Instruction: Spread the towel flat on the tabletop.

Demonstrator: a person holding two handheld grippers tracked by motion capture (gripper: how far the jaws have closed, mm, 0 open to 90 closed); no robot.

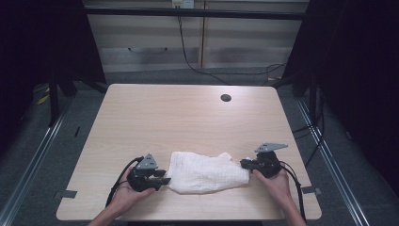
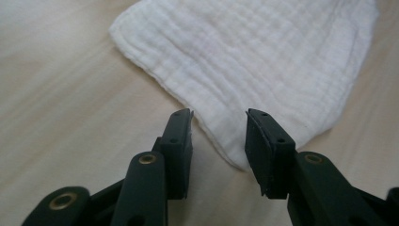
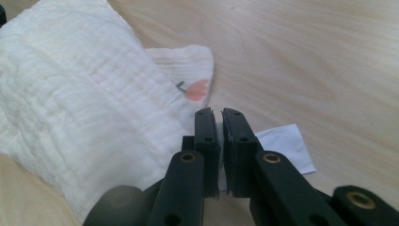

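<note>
while the white cloth (image 1: 207, 172) lies folded between both claws, left gripper (image 2: 219, 125) jaws apart over its near edge, right gripper (image 3: 220, 123) pinched together on the cloth's tag

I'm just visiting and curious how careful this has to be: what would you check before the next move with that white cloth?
1. White cloth lies flat on the table: ok.
2. Left claw open, cloth edge between its jaws: ok.
3. Left claw pressing the cloth: not ok, pads apart.
4. Right claw nearly shut at the cloth's label: ok.
5. Right claw truly pinching the label: cannot tell.
</note>
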